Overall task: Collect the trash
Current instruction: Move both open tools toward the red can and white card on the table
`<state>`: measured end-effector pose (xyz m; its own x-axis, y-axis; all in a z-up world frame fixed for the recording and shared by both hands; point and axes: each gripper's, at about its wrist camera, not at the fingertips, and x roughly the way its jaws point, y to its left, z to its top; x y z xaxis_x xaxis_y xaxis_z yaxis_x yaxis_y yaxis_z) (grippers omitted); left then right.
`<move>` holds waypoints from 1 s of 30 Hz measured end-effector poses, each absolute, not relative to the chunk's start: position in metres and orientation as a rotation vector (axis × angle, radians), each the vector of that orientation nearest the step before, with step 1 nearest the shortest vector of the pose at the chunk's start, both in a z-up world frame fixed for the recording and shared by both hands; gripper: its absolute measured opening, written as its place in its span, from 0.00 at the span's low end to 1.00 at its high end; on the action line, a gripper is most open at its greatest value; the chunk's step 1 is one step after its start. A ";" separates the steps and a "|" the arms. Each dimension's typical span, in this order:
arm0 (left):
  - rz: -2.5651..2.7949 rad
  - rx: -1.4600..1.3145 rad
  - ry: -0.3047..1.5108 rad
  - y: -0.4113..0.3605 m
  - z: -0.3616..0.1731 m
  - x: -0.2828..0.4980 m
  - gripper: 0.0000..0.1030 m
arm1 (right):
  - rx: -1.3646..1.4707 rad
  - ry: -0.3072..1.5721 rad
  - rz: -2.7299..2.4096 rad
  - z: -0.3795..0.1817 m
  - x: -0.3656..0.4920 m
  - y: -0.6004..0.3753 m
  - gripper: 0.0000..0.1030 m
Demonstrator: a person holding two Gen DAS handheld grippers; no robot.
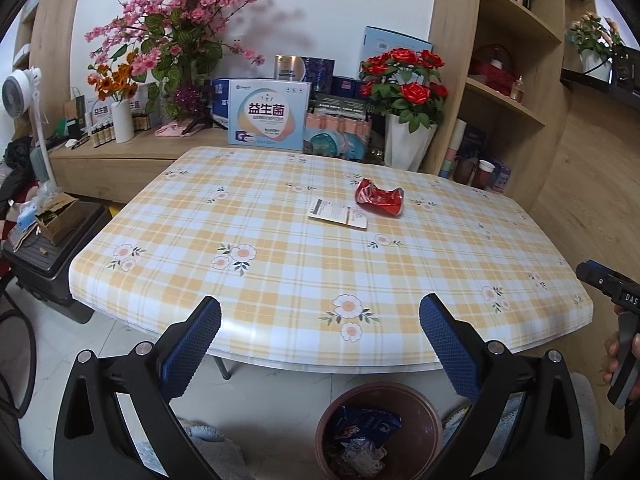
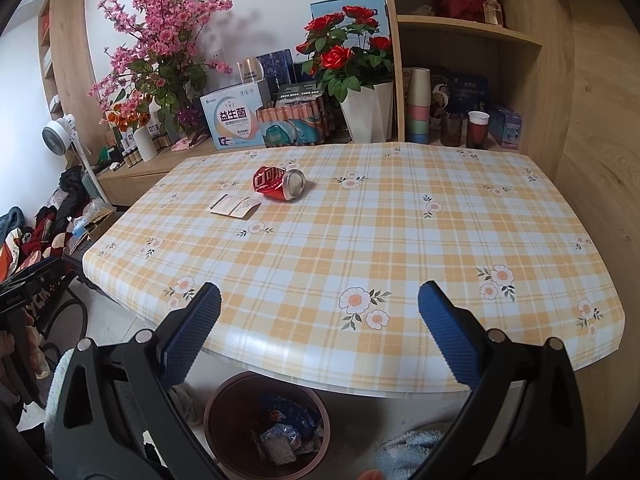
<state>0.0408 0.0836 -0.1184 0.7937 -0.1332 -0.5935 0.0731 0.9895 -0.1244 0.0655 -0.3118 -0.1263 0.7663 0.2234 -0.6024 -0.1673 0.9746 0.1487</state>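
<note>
Left wrist view: left tongs [image 1: 320,316] are spread wide, empty, at the table [image 1: 280,280] near edge. Crushed can [image 1: 379,196] and packet [image 1: 338,214] lie mid-table; bin [image 1: 378,432] stands below. Right tongs [image 2: 319,304] are likewise wide.

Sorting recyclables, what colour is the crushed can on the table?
Red with white lettering; the crushed can shows best in the right wrist view.

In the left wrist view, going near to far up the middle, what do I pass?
Bin → table edge → packet → crushed can → blue-and-white box on the ledge.
</note>
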 end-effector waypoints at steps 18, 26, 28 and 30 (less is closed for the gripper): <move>-0.190 -0.193 0.785 0.077 -0.167 0.143 0.94 | -0.040 0.780 0.290 -0.174 0.164 -0.273 0.94; -0.213 -0.249 0.850 0.067 -0.184 0.254 0.81 | -0.061 0.803 0.311 -0.193 0.249 -0.265 0.94; -0.219 -0.184 0.852 0.061 -0.189 0.280 0.81 | -0.036 0.827 0.312 -0.197 0.272 -0.267 0.94; -0.277 -0.136 0.866 0.054 -0.197 0.303 0.86 | -0.031 0.847 0.314 -0.201 0.293 -0.267 0.94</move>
<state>0.3027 0.0535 -0.1968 0.6151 -0.2939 -0.7316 0.1845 0.9558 -0.2288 0.2931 -0.2672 -0.2013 0.6190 0.2612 -0.7407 -0.2855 0.9534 0.0976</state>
